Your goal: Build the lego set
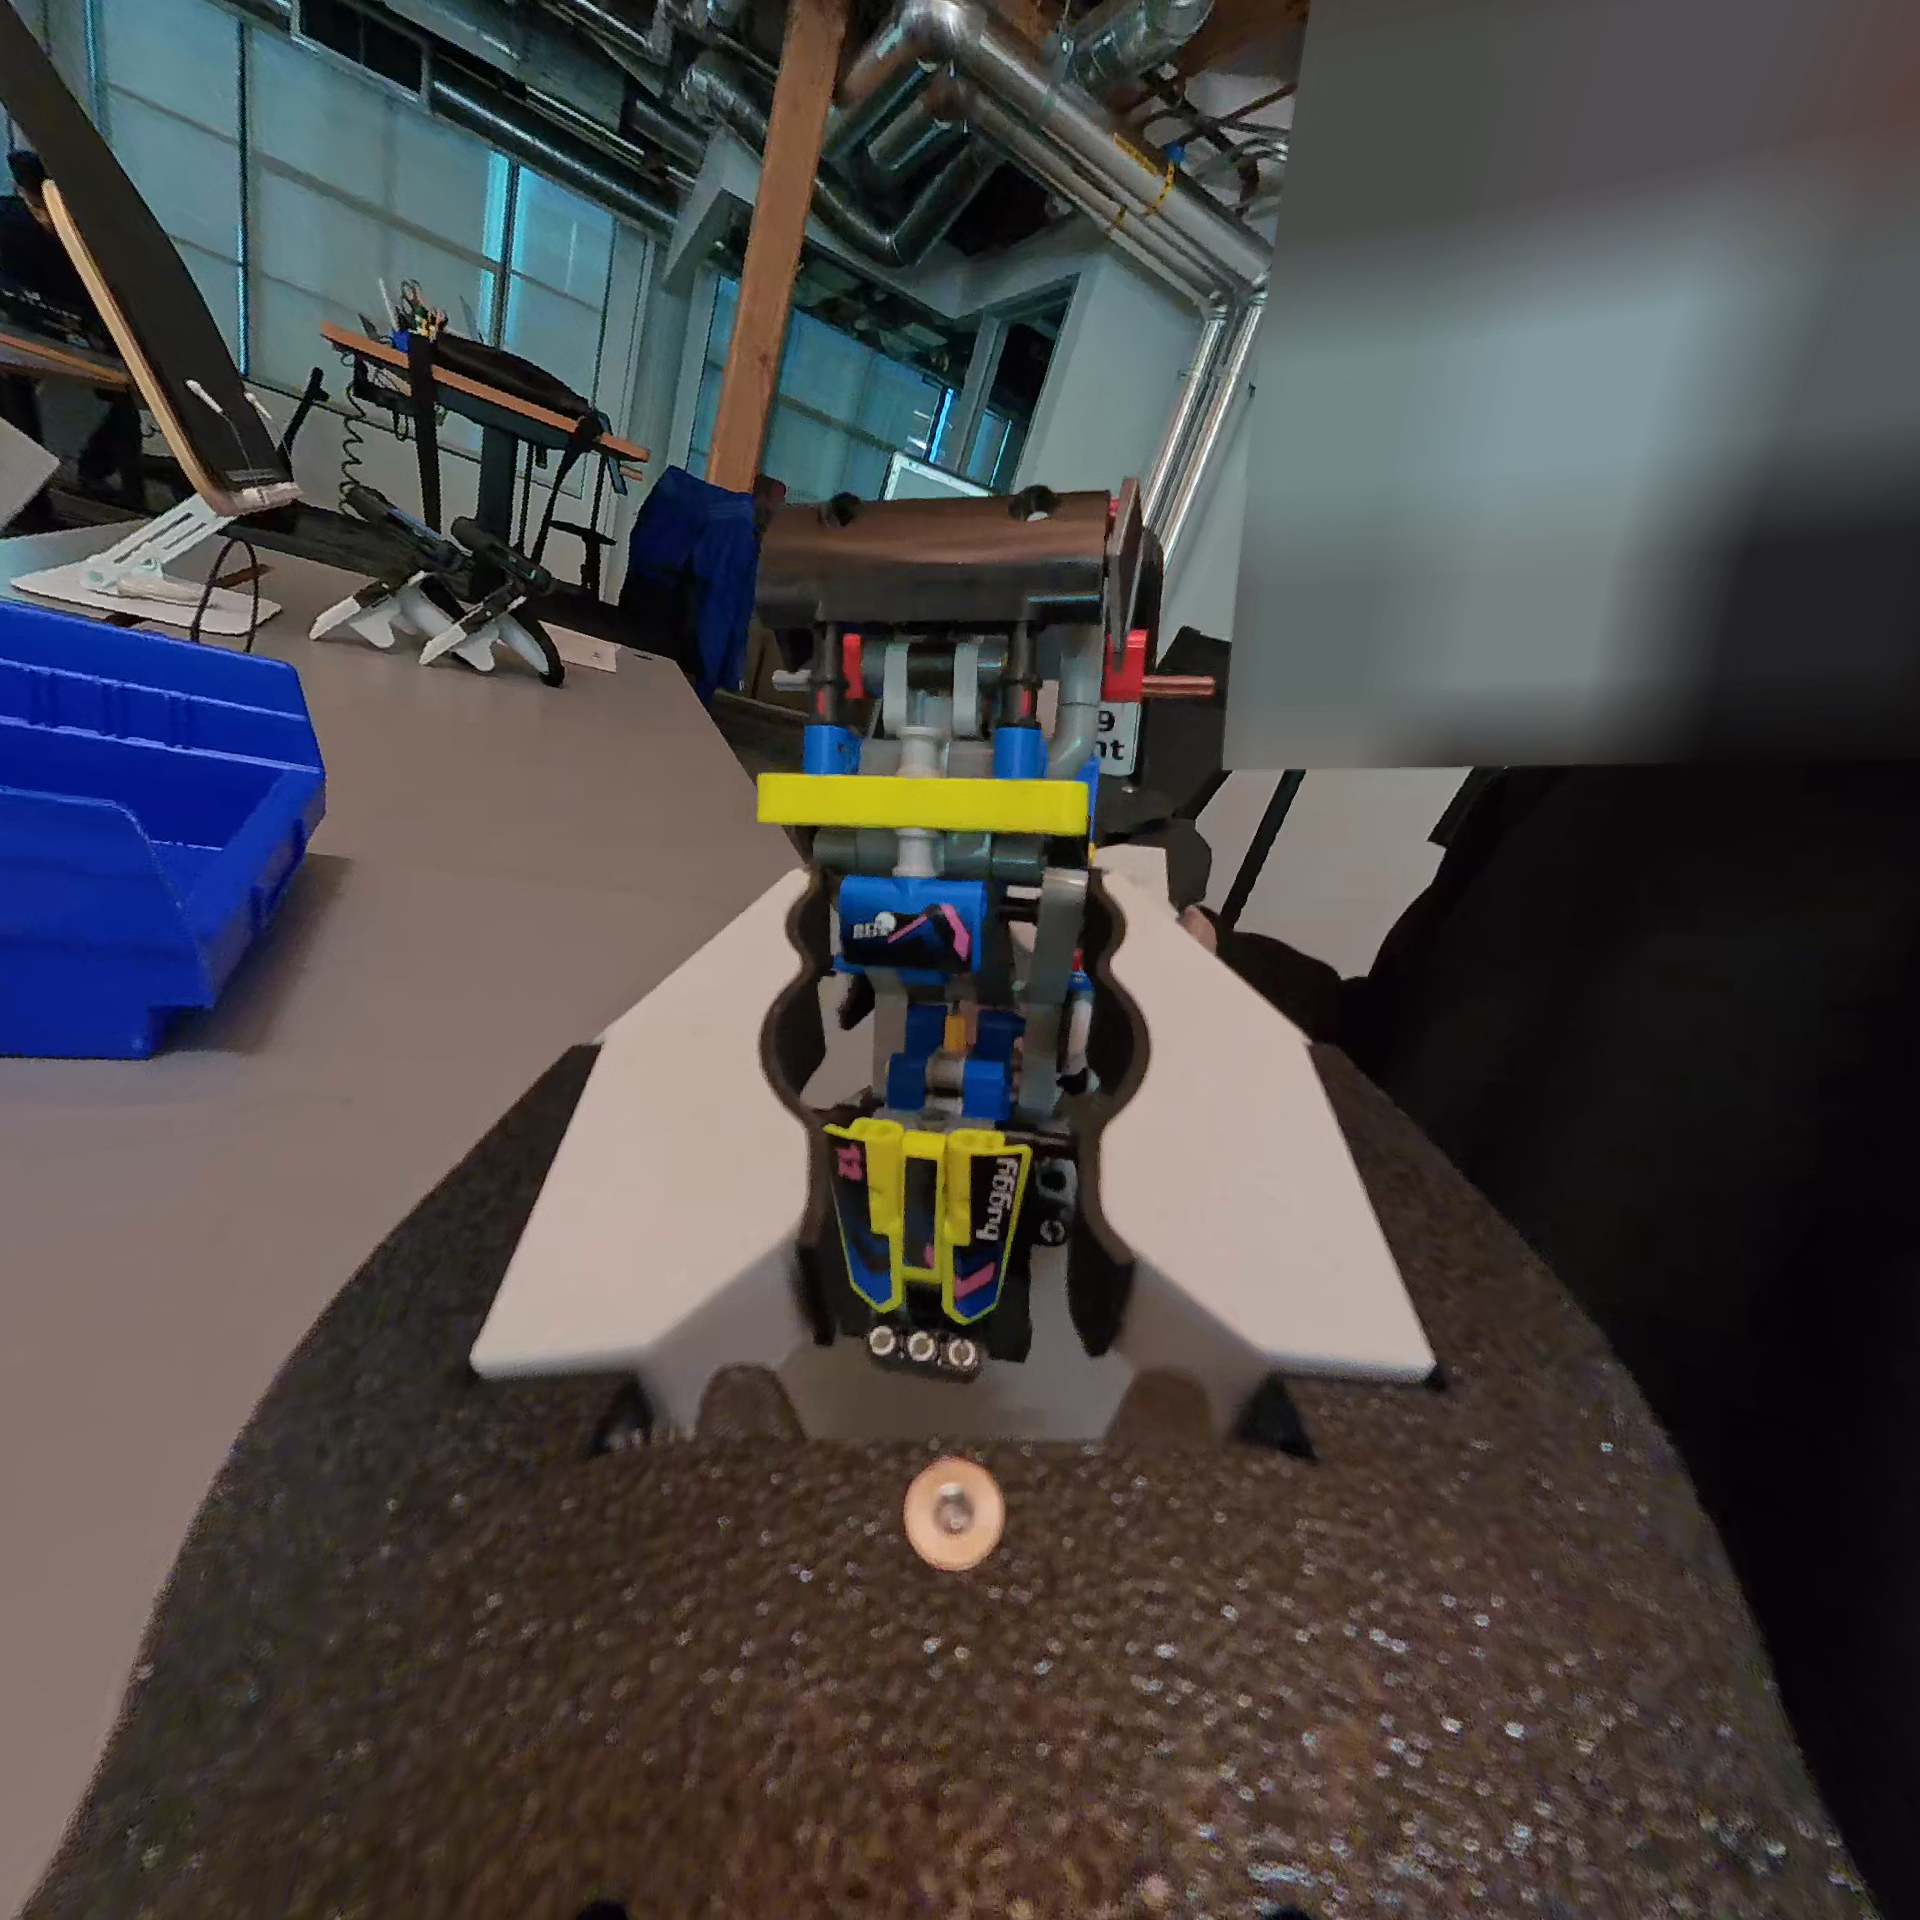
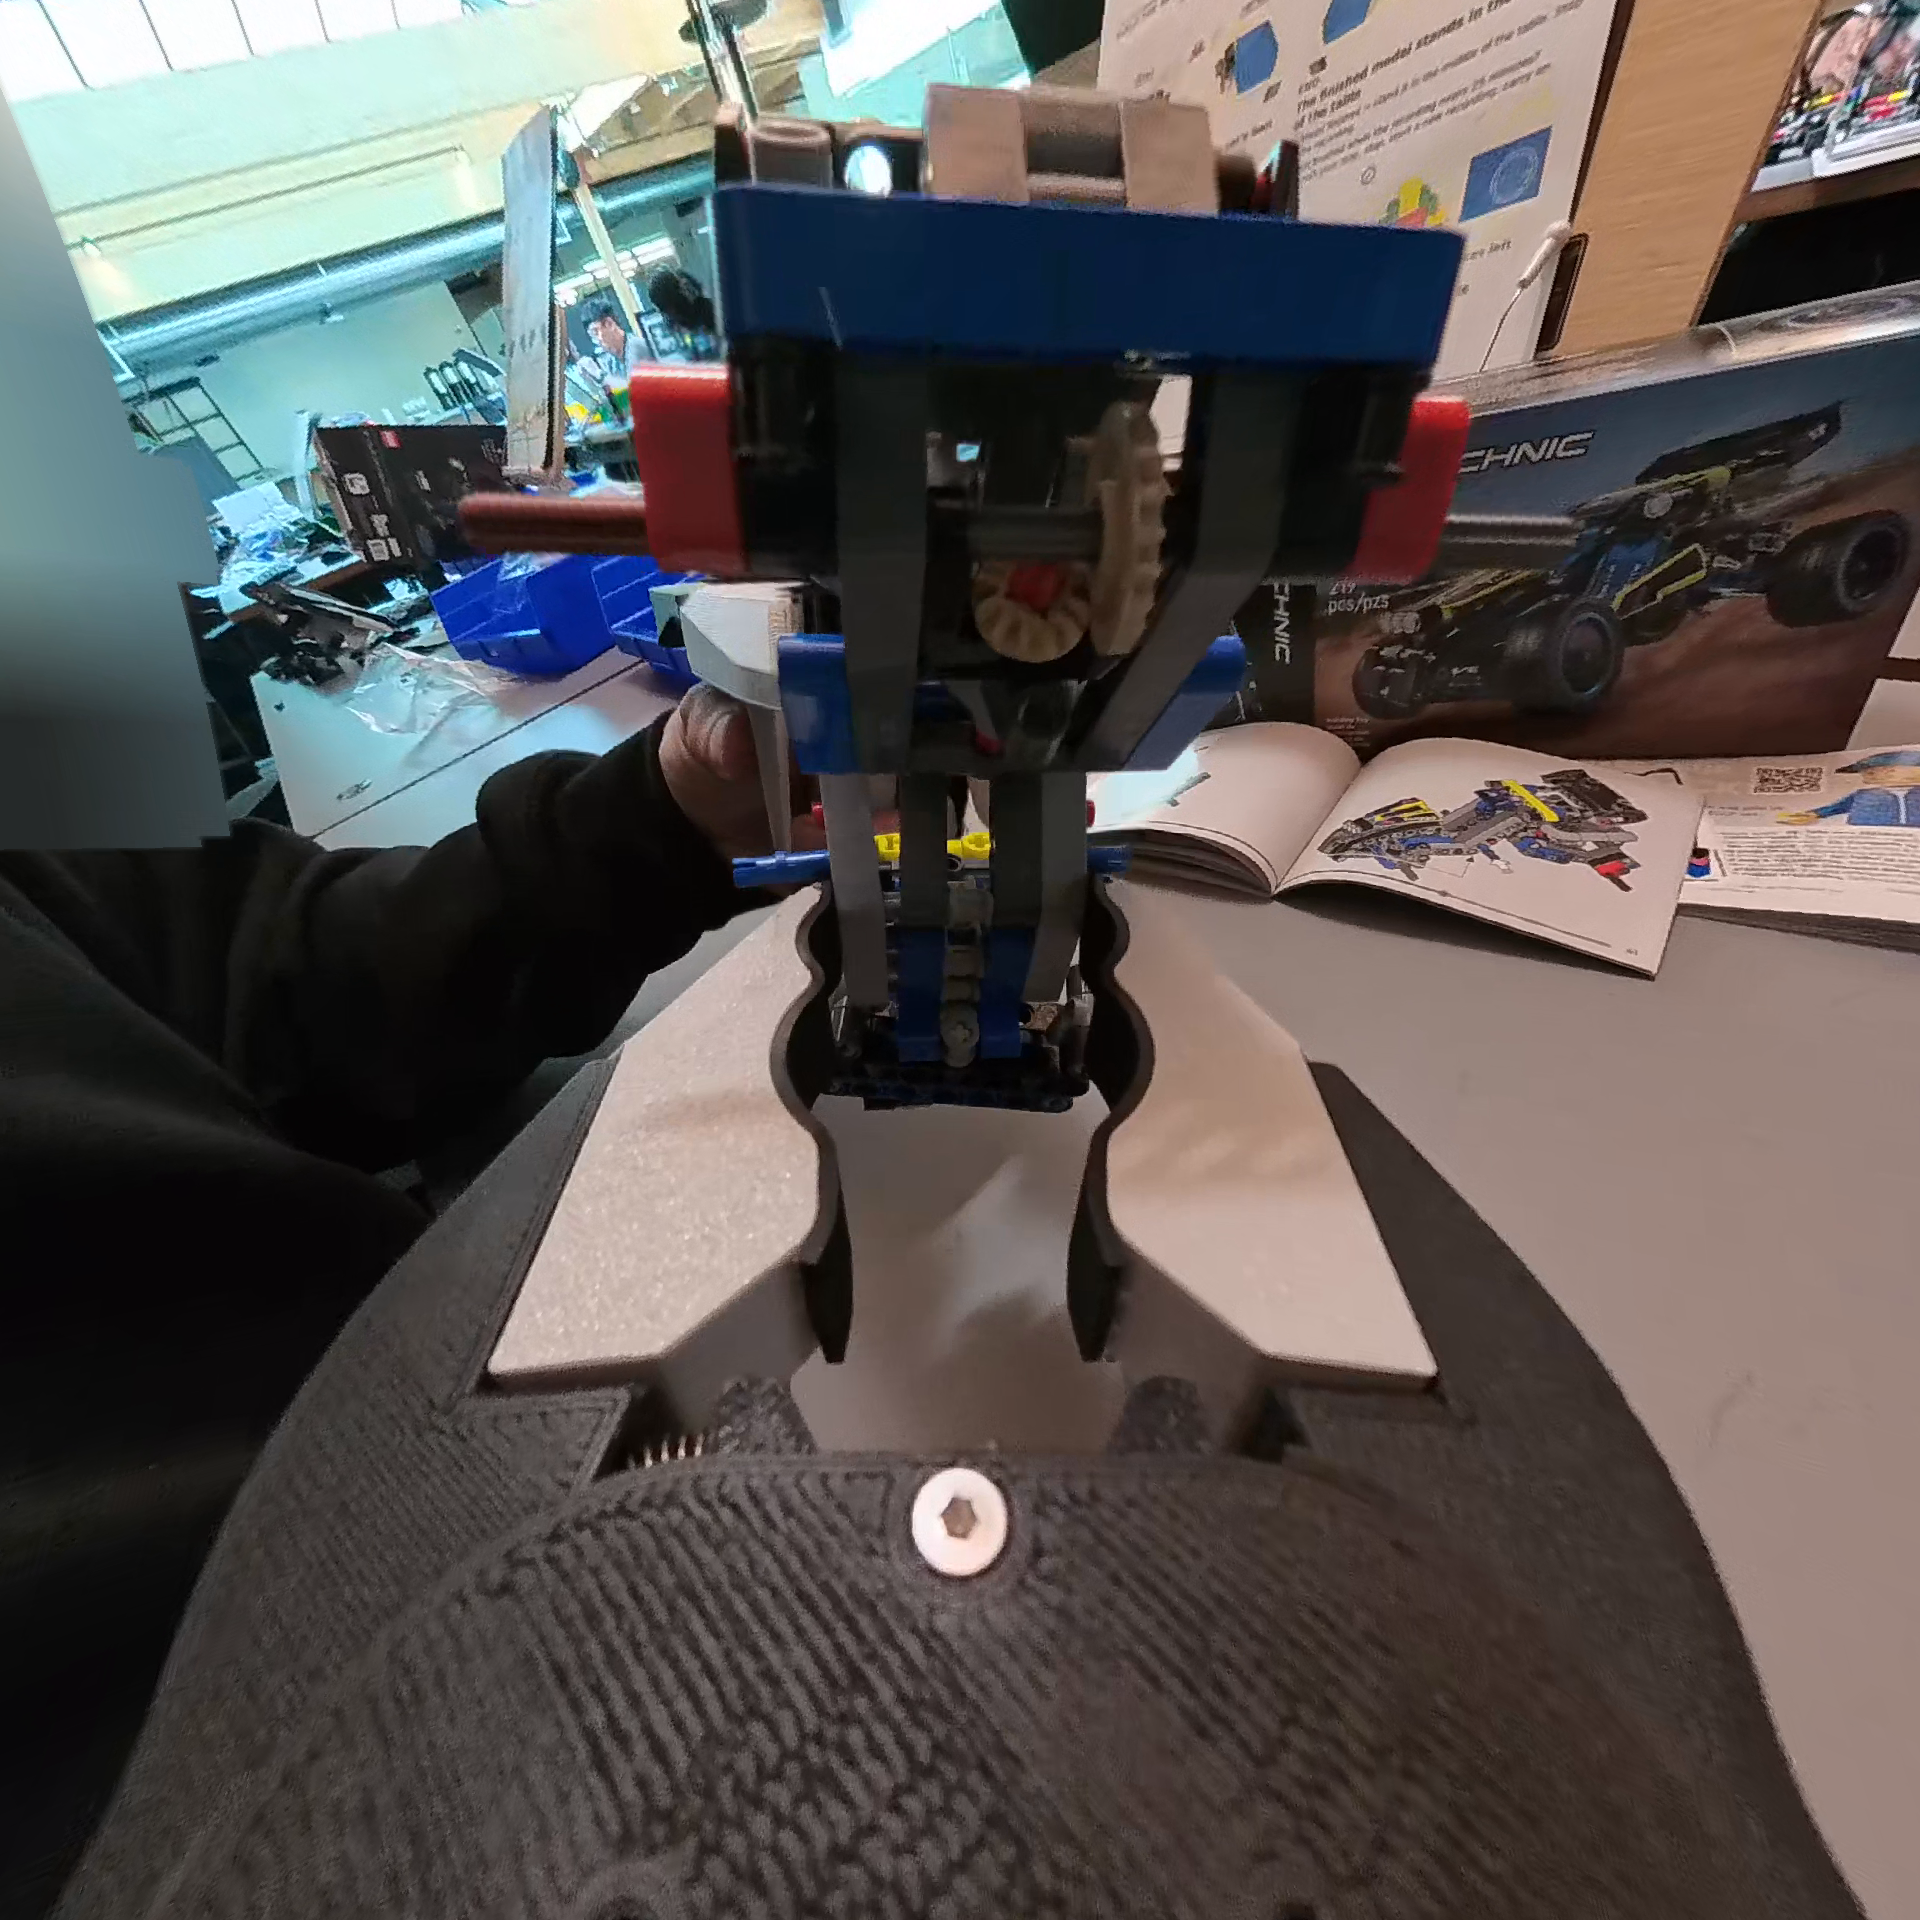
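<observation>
Fingers [image 1: 717, 1049] of the left gripper [image 1: 956, 987] clamp the brick-built buggy chassis [image 1: 935, 914] lengthwise, holding it above the grey tabletop [image 1: 468, 831] beside a blue bin [image 1: 125, 831]. In the right wrist view, the right gripper [image 2: 961, 997] grips the same model's other end, steadying it in the air from both sides, near an open instruction booklet [image 2: 1455, 831].

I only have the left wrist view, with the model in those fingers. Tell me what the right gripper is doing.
Observer: The right gripper grips the same model, with a pad against each side.
Operator: Give me the face it sees.
Observer: The underside, with a tan gear in the open frame.
Operator: Now the table on that side.
Observer: An open booklet lies on the table, in front of a box.
</observation>
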`<state>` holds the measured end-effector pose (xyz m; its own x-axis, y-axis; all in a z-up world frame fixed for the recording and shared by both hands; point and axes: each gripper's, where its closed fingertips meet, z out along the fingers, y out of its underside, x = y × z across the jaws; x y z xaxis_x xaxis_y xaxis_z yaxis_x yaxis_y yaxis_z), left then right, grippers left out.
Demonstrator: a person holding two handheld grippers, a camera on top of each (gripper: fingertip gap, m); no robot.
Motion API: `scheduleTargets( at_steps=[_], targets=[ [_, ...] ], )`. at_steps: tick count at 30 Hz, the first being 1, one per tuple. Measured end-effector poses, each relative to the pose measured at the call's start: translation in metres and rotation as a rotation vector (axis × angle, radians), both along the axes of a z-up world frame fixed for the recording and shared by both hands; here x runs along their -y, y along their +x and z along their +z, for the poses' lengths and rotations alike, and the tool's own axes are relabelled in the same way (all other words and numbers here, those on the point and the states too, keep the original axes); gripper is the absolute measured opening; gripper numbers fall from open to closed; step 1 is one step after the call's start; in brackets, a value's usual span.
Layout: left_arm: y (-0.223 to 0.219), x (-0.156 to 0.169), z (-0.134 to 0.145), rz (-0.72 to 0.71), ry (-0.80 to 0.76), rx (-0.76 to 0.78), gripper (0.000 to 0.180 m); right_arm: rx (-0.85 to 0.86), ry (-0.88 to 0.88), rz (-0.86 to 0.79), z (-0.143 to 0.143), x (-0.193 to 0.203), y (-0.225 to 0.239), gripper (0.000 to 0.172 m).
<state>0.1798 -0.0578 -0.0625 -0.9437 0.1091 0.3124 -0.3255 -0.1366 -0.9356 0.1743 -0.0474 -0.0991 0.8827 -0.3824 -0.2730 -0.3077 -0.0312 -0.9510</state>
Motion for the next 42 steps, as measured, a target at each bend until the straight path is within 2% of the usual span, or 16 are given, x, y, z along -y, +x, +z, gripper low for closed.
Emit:
scheduleTargets(
  at_steps=[9,20,24,27,29,31,35,39,42],
  targets=[
    [-0.006,0.001,-0.003,-0.025,0.029,0.034,0.044,0.034,-0.072,0.007,-0.005,-0.003,-0.005,0.044],
    [-0.002,0.002,-0.002,-0.011,-0.086,-0.036,0.044,0.056,-0.109,-0.019,-0.006,-0.006,-0.002,0.045],
    [0.0,0.004,-0.004,-0.011,-0.09,-0.047,0.044,0.041,-0.102,-0.023,-0.009,-0.003,0.0,0.045],
    [0.007,0.005,-0.006,-0.01,-0.057,-0.099,0.045,-0.044,-0.02,-0.043,-0.008,-0.001,0.004,0.045],
    [0.013,0.005,-0.011,0.035,0.002,-0.062,0.044,-0.092,0.021,-0.062,-0.01,0.004,0.008,0.045],
    [0.015,0.006,-0.021,0.084,0.095,0.001,0.046,-0.15,-0.016,-0.065,-0.019,0.009,0.009,0.045],
    [0.013,0.002,-0.034,0.157,0.217,0.008,0.049,-0.194,-0.084,-0.091,-0.037,0.015,0.012,0.045],
    [0.017,-0.007,-0.042,0.203,0.201,-0.115,0.043,-0.232,0.019,-0.063,-0.034,0.011,0.011,0.044],
    [0.024,-0.018,-0.041,0.271,0.157,-0.193,0.058,-0.26,0.117,-0.067,-0.029,0.011,0.015,0.044]
  ],
)
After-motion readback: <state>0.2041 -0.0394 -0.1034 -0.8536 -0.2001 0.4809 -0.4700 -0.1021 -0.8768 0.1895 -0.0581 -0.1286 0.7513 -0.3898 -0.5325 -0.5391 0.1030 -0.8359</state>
